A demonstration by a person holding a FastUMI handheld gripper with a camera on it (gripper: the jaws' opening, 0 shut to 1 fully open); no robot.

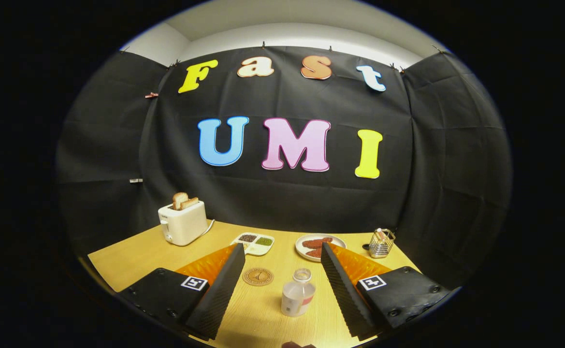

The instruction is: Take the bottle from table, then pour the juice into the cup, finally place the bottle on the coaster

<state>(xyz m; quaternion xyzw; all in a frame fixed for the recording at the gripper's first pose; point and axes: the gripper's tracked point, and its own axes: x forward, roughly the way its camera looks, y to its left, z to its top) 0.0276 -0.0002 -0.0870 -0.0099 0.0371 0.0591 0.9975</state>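
Reaching: the gripper (282, 270) hangs over the table (132, 261) with the bottle (297, 293) low in the middle of the frame, between its two fingers.
Fingers: they are wide apart and touch nothing; the bottle stands free in the gap.
Bottle: it stands upright on the table with no cap on top; the clear juice inside looks low.
Coaster: the round brown coaster (258, 277) lies flat just left of the bottle, near the left finger.
Cup: it is hard to tell which thing is the cup.
Other things: a white toaster (182, 223) with toast sits at the left of the frame, a little tray (254, 243) and a plate (319, 246) sit behind the fingers, and a wire holder (381, 242) stands at the right.
Done: nothing yet, it seems; the bottle is not picked up.
Left: grab the bottle, pour the juice, then set the bottle on the coaster.
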